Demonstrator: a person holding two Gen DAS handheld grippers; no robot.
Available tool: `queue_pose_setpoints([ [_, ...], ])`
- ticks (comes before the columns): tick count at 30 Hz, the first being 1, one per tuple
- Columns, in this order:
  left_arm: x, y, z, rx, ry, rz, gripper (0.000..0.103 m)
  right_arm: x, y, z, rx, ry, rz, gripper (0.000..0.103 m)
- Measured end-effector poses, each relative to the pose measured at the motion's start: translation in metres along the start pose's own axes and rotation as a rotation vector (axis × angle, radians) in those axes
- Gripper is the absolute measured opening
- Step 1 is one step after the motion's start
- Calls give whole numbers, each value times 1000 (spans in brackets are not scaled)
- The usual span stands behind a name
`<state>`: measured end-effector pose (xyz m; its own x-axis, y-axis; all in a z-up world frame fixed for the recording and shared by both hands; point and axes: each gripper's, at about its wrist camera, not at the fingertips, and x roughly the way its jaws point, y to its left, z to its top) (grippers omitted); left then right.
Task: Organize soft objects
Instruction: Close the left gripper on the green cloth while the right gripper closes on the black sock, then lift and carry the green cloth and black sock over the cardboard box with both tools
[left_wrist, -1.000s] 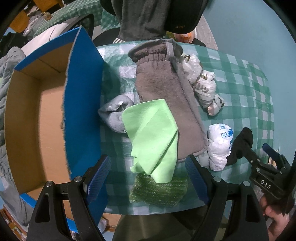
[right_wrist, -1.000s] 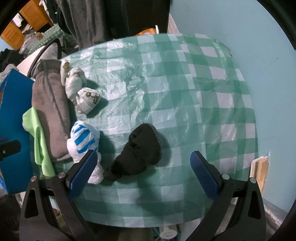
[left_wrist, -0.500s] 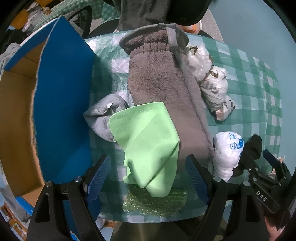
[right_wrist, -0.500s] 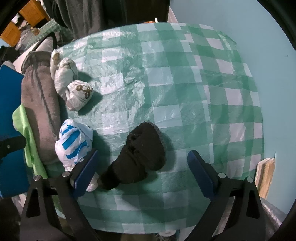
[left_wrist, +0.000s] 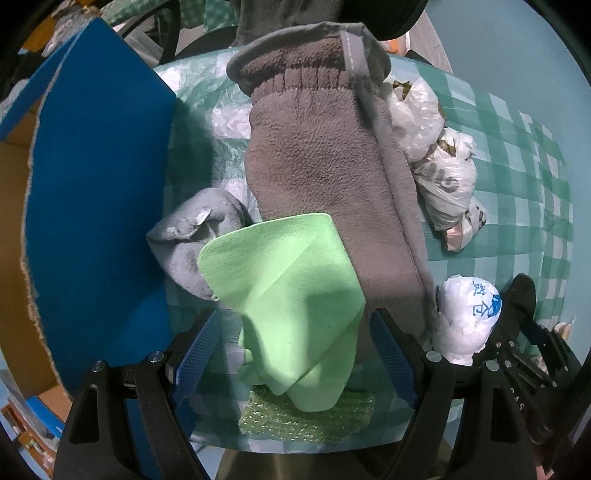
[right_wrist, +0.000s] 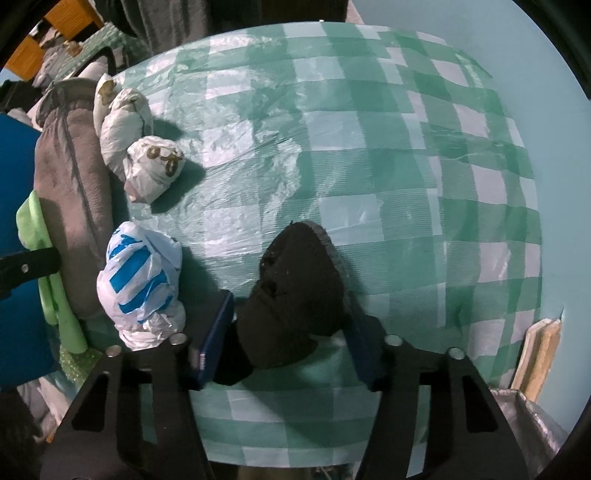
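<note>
- Soft things crowd the left side of the checked tablecloth (right_wrist: 369, 155): a green cloth (left_wrist: 291, 314) lies on a brown fleece mitt (left_wrist: 325, 177), with a grey sock (left_wrist: 192, 243) touching its left edge.
- My left gripper (left_wrist: 295, 354) stands wide, pads on either side of the green cloth's near end.
- My right gripper (right_wrist: 284, 332) is narrowed around a black sock (right_wrist: 295, 288) near the table's front edge; whether it pinches, I cannot tell.
- White plastic bag bundles (right_wrist: 144, 280) sit just beside the mitt.
- A blue cardboard box (left_wrist: 96, 206) stands at the left edge.
</note>
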<state>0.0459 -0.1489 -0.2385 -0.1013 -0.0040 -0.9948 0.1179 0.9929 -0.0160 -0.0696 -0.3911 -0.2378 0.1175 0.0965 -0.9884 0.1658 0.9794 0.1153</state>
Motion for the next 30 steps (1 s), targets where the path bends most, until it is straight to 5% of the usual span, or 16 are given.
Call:
queue_pose_setpoints([
  [4,4,8,2,-24,-11,-32,80,-4,1,0,-20,-13,-11,49],
  [8,8,20,6,-51,-2,-74,53,-8,-5,-2,-19,-20,-8,49],
  [20,-12,40,-11,-19,-30,-136,13,-6,18,15,-47,-38,-12,48],
  [30,-45,32,-26,26,-95,-162,7,-29,36,21,-82,-92,-8,43],
])
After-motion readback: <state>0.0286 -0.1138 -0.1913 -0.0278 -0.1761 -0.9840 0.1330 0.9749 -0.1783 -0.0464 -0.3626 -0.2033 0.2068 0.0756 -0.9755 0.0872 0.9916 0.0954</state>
